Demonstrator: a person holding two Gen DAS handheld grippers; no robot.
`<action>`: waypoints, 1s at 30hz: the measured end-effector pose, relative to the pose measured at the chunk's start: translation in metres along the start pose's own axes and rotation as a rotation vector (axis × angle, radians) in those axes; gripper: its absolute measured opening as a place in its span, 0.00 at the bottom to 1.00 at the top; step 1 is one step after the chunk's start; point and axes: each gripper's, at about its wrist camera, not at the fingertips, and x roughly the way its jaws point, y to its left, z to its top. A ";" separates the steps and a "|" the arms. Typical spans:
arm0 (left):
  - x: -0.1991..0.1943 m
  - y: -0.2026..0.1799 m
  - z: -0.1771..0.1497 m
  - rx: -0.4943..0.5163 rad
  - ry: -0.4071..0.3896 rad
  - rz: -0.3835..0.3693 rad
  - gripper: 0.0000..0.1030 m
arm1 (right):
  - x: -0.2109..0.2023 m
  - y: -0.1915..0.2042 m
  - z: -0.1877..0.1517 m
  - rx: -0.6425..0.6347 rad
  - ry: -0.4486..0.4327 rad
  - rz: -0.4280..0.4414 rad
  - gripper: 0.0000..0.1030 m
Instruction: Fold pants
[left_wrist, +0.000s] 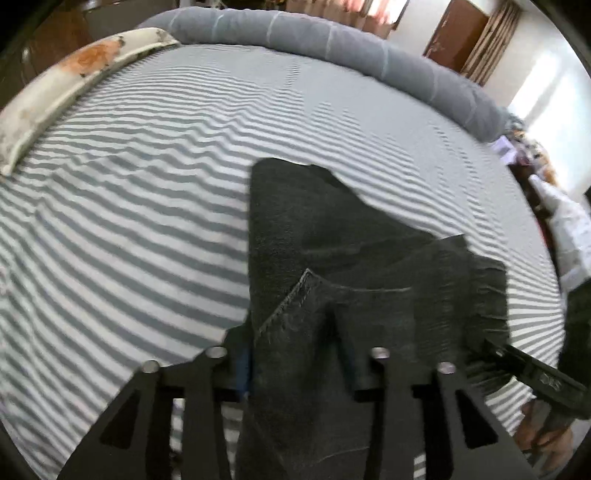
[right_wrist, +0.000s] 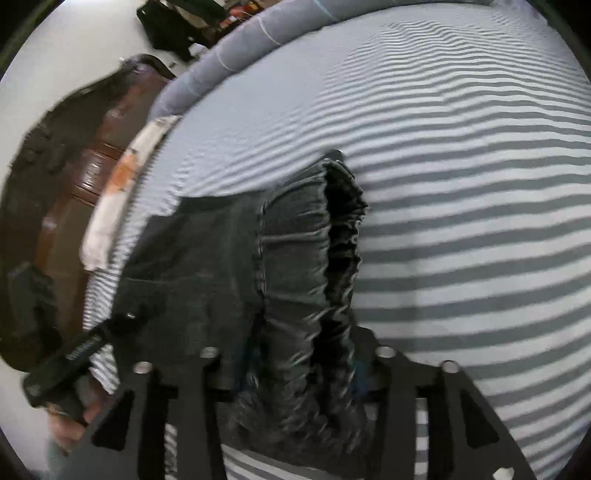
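Note:
Dark grey pants (left_wrist: 332, 236) hang folded over a bed with a grey-and-white striped sheet (left_wrist: 129, 206). My left gripper (left_wrist: 295, 362) is shut on a hemmed edge of the pants, and the cloth drapes away from it toward the bed. My right gripper (right_wrist: 295, 365) is shut on the gathered elastic waistband (right_wrist: 306, 251) of the pants (right_wrist: 207, 258). The right gripper also shows in the left wrist view (left_wrist: 532, 373) at the lower right, and the left gripper in the right wrist view (right_wrist: 77, 354) at the lower left. Both hold the pants lifted off the sheet.
A rolled grey blanket (left_wrist: 332, 40) lies along the far edge of the bed. A white, orange-patterned pillow (left_wrist: 74, 74) sits at the left edge. A dark wooden headboard (right_wrist: 85, 166) is on the left in the right wrist view. Clutter (left_wrist: 561, 221) stands past the bed's right side.

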 end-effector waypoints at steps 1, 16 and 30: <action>-0.001 0.004 -0.002 0.000 0.002 0.015 0.44 | -0.004 0.001 -0.006 -0.015 -0.004 -0.015 0.51; -0.024 -0.001 -0.072 0.215 -0.021 0.250 0.54 | -0.013 0.016 -0.046 -0.047 -0.032 -0.203 0.68; -0.102 -0.016 -0.106 0.203 -0.146 0.252 0.80 | -0.088 0.086 -0.083 -0.208 -0.161 -0.317 0.96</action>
